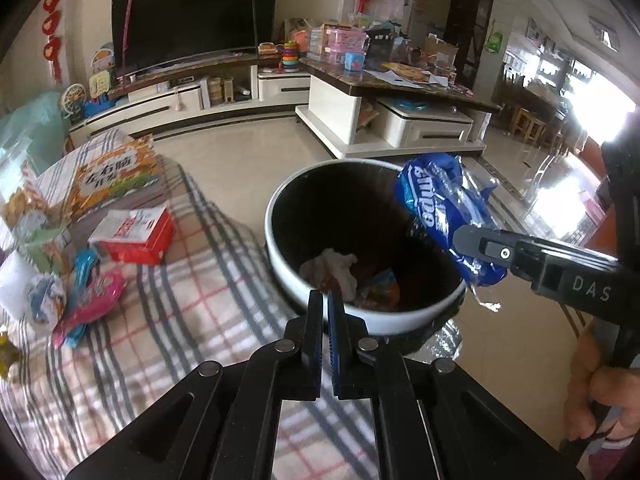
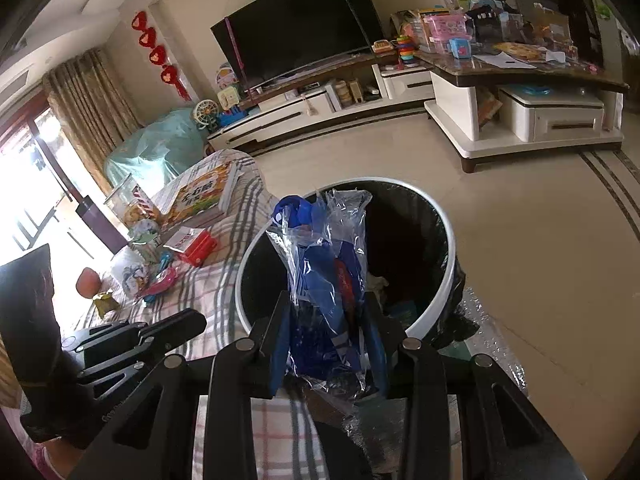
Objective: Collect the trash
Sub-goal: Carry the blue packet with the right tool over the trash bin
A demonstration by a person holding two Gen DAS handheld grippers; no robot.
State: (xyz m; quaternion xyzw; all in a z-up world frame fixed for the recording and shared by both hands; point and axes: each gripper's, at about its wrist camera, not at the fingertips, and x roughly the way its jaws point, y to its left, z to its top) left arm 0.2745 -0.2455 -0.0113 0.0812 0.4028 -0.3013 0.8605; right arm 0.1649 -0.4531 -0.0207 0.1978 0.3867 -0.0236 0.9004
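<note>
The right claw [image 2: 326,320] is clamping a crumpled blue plastic wrapper [image 2: 324,276] between its two pads, and it is holding the wrapper above the near rim of the round trash bin [image 1: 280,268]. In the left wrist view the wrapper [image 1: 444,216] is hanging over the right side of the bin mouth, partly inside its outline. The left claw [image 1: 325,316] is standing with its jaws together and nothing in them, just at the near edge of the bin.

The bin has a white rim and a black liner. Inside it a white crumpled tissue [image 1: 336,268] and an orange-blue wrapper [image 1: 380,288] are lying at the bottom.

The bin is standing just beside the edge of the bench with the checked cloth [image 1: 192,312]. On the cloth, well apart from the bin, a red-white box [image 1: 136,234], a pink packet [image 1: 94,304] and a children's book [image 1: 116,180] are lying. Beyond the bin the tiled floor [image 2: 520,240] is lying open up to the TV cabinet [image 2: 320,114].
</note>
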